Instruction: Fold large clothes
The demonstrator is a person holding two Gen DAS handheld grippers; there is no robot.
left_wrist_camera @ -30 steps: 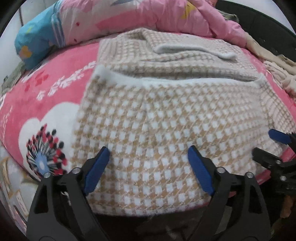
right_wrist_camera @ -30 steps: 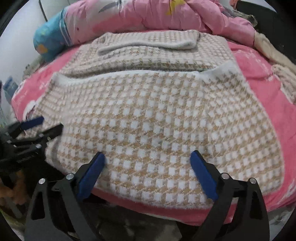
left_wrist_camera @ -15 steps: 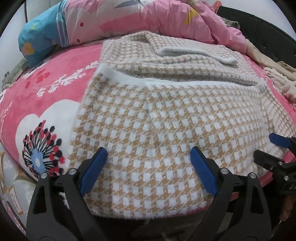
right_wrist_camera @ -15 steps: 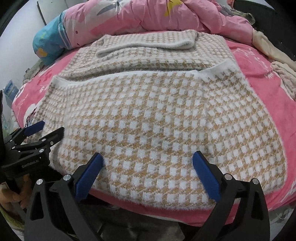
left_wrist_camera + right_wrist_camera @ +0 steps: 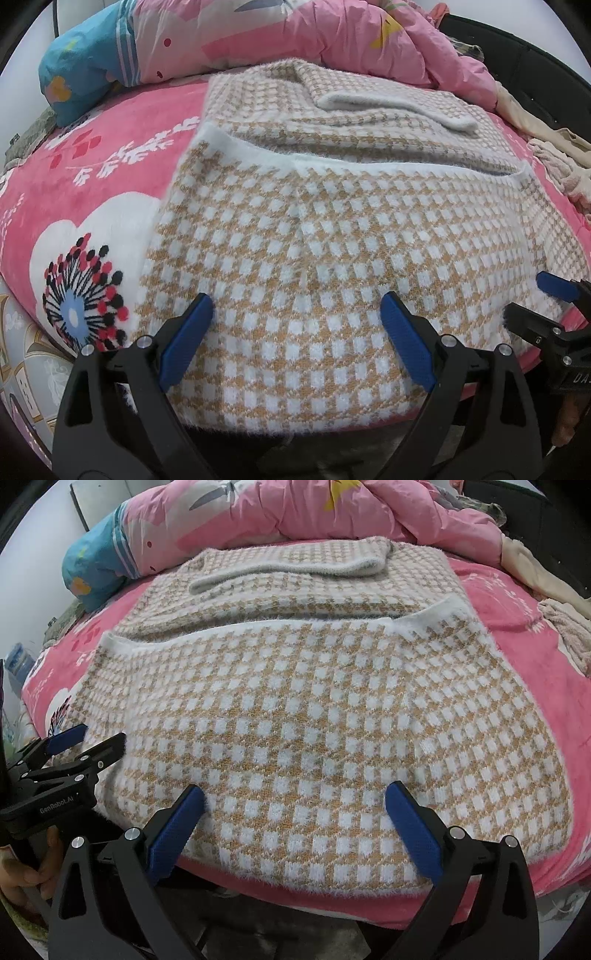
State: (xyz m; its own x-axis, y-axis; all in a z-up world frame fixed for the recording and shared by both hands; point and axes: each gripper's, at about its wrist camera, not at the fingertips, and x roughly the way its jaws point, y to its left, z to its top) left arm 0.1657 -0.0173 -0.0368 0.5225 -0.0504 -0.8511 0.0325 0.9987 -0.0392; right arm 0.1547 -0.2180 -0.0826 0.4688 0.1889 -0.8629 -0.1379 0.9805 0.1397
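My left tool (image 5: 295, 325) is spread wide, its blue pads over the near part of the sweater (image 5: 332, 240) and holding nothing. My right tool (image 5: 295, 805) is spread just as wide over the same near part, also empty. From these angles I cannot tell whether any pad actually rests on the knit or hangs just above it.

The sweater lies flat on the bed (image 5: 92, 177), folded so that its near layer, with the large checks, ends in a white band across the middle, and the finer-checked layer with a sleeve laid across it shows beyond that band. Its near hem hangs at the bed's front edge, level with both tools. To the left of the sweater the pink blanket is bare, with a flower print near the corner. Beyond the sweater a heaped quilt (image 5: 314, 513) closes off the far side. To the sweater's right, pale clothes (image 5: 546, 587) lie near the edge.
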